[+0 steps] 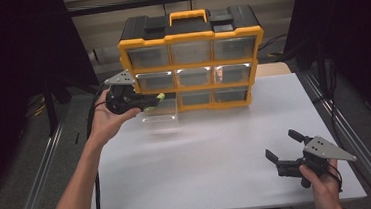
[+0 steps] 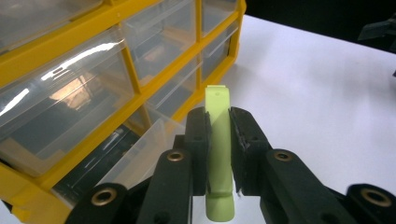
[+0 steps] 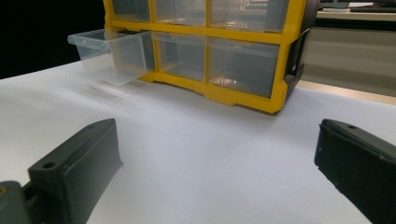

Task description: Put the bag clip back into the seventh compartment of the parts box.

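Left gripper clamped on a pale green clip, held above the pulled-out clear drawer of the yellow organizer. Right gripper jaws wide apart, holding nothing, low over the white table.

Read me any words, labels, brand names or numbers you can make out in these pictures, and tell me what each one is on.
There is no readable text.
Yellow organizer: no label or brand legible on its frame, handle or clear drawers.
Green piece clamped in the left gripper: plain, no marking.
Right gripper, jaws open: no lettering visible.
White table: blank.
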Demonstrator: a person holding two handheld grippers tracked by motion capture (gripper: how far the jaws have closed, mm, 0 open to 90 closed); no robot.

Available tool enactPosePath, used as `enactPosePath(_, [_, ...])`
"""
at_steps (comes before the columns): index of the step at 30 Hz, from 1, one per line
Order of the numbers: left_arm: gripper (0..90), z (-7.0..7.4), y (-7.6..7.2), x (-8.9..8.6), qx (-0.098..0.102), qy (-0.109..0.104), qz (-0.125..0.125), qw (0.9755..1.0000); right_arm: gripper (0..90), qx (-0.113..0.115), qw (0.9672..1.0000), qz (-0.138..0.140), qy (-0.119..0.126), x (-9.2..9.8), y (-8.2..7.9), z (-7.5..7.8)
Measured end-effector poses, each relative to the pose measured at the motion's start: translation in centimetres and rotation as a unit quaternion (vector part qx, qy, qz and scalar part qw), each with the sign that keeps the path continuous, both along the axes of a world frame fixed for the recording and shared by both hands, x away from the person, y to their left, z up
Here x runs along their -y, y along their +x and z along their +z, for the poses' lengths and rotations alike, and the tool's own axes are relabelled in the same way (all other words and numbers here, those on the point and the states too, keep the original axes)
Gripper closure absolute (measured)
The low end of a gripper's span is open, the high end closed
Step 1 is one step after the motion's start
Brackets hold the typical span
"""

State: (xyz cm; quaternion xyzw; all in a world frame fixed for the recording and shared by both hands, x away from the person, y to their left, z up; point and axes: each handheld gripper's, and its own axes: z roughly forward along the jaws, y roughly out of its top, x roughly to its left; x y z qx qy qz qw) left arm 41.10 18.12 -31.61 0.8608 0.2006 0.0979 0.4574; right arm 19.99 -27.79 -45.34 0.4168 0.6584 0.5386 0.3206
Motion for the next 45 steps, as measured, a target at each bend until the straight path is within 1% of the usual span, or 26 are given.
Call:
enactPosePath(3, [78.5, 0.1, 0.5, 0.0, 0.004, 0.011, -0.002, 0.9999, 0.0, 0.000, 1.0000, 0.000, 0.000, 0.0, 0.0, 0.0])
enactPosePath(6, [78.5, 0.1, 1.0, 0.1, -0.001, 0.017, 0.006, 0.9998, 0.0, -0.001, 1.0000, 0.001, 0.000, 0.0, 0.0, 0.0])
enactPosePath(7, [78.5, 0.2, 1.2, 0.1, 0.002, 0.026, 0.006, 0.9996, 0.0, -0.001, 1.0000, 0.001, 0.000, 0.0, 0.0, 0.0])
enactPosePath(10, [78.5, 0.1, 1.7, 0.3, -0.003, 0.032, 0.008, 0.9995, 0.0, -0.001, 1.0000, 0.002, 0.000, 0.0, 0.0, 0.0])
enactPosePath(11, [78.5, 0.2, 1.9, 0.3, -0.004, 0.043, 0.004, 0.9991, 0.0, -0.001, 1.0000, 0.002, 0.000, 0.0, 0.0, 0.0])
enactPosePath(12, [78.4, 0.1, 2.0, 0.4, -0.001, 0.046, 0.005, 0.9989, 0.0, -0.002, 1.0000, 0.002, 0.000, 0.0, 0.0, 0.0])
enactPosePath(18, [78.5, -0.1, 2.7, 0.6, -0.017, 0.068, 0.005, 0.9975, 0.0, -0.001, 1.0000, 0.002, -0.001, 0.0, 0.0, 0.0])
enactPosePath(19, [78.5, -0.2, 2.9, 0.6, -0.015, 0.068, 0.007, 0.9975, 0.0, -0.001, 1.0000, 0.003, -0.001, 0.0, 0.0, 0.0])
enactPosePath(23, [78.5, -0.5, 3.3, 0.7, -0.023, 0.072, 0.011, 0.9971, 0.0, -0.002, 1.0000, 0.002, 0.000, 0.0, 0.0, 0.0])
enactPosePath(24, [78.5, -0.5, 3.5, 0.7, -0.026, 0.078, 0.010, 0.9966, 0.0, -0.002, 1.0000, 0.002, -0.001, 0.0, 0.0, 0.0])
enactPosePath(25, [78.5, -0.8, 3.6, 0.8, -0.027, 0.077, 0.015, 0.9966, 0.0, -0.001, 1.0000, 0.002, -0.001, 0.0, 0.0, 0.0])
enactPosePath(26, [78.5, -1.0, 3.9, 0.9, -0.028, 0.088, 0.017, 0.9956, 0.0, -0.002, 1.0000, 0.002, 0.000, 0.0, 0.0, 0.0])
enactPosePath(28, [78.5, -1.3, 4.3, 0.9, -0.038, 0.099, 0.020, 0.9942, 0.0, -0.004, 1.0000, 0.002, -0.001, 0.0, 0.1, 0.0])
enactPosePath(30, [78.5, -1.6, 4.7, 1.0, -0.036, 0.095, 0.027, 0.9945, 0.0, -0.005, 1.0000, 0.002, -0.001, 0.0, 0.1, -0.1])
enactPosePath(32, [78.5, -1.7, 4.8, 1.0, -0.046, 0.088, 0.022, 0.9948, 0.0, -0.005, 1.0000, 0.003, -0.001, 0.0, 0.1, -0.1])
enactPosePath(35, [78.5, -2.0, 5.0, 1.3, -0.046, 0.109, 0.013, 0.9929, 0.0, -0.006, 1.0000, 0.001, 0.001, 0.1, 0.1, -0.1])
enactPosePath(36, [78.5, -2.0, 5.1, 1.3, -0.041, 0.130, -0.003, 0.9907, 0.0, -0.006, 1.0000, 0.001, 0.001, 0.1, 0.1, -0.1])
enactPosePath(37, [78.4, -2.3, 4.9, 1.6, -0.046, 0.113, 0.013, 0.9924, 0.0, -0.005, 1.0000, 0.003, 0.000, 0.1, 0.1, -0.1])
enactPosePath(38, [78.5, -2.3, 5.1, 1.5, -0.043, 0.128, -0.001, 0.9908, 0.0, -0.005, 1.0000, 0.003, -0.001, 0.1, 0.1, -0.1])
enactPosePath(39, [78.4, -2.6, 5.0, 1.8, -0.049, 0.114, 0.010, 0.9922, 0.0, -0.005, 1.0000, 0.003, -0.001, 0.0, 0.1, -0.1])
enactPosePath(40, [78.4, -2.7, 5.0, 1.8, -0.051, 0.118, 0.009, 0.9917, 0.0, -0.005, 1.0000, 0.004, -0.001, 0.0, 0.1, -0.1])
enactPosePath(41, [78.4, -2.7, 5.2, 1.7, -0.047, 0.138, -0.001, 0.9893, 0.0, -0.005, 1.0000, 0.004, 0.000, 0.0, 0.1, -0.1])
enactPosePath(42, [78.4, -2.8, 5.2, 1.8, -0.045, 0.134, 0.002, 0.9900, 0.0, -0.005, 1.0000, 0.003, 0.001, 0.0, 0.1, -0.1])
enactPosePath(43, [78.4, -3.0, 5.1, 1.9, -0.059, 0.120, 0.009, 0.9909, 0.0, -0.004, 1.0000, 0.002, 0.001, 0.1, 0.1, -0.1])
enactPosePath(44, [78.4, -3.0, 5.1, 1.9, -0.053, 0.129, 0.005, 0.9903, 0.0, -0.006, 1.0000, 0.001, 0.003, 0.1, 0.1, -0.1])
enactPosePath(45, [78.4, -3.2, 5.2, 1.9, -0.055, 0.127, 0.007, 0.9904, 0.0, -0.006, 1.0000, 0.001, 0.003, 0.1, 0.1, -0.1])
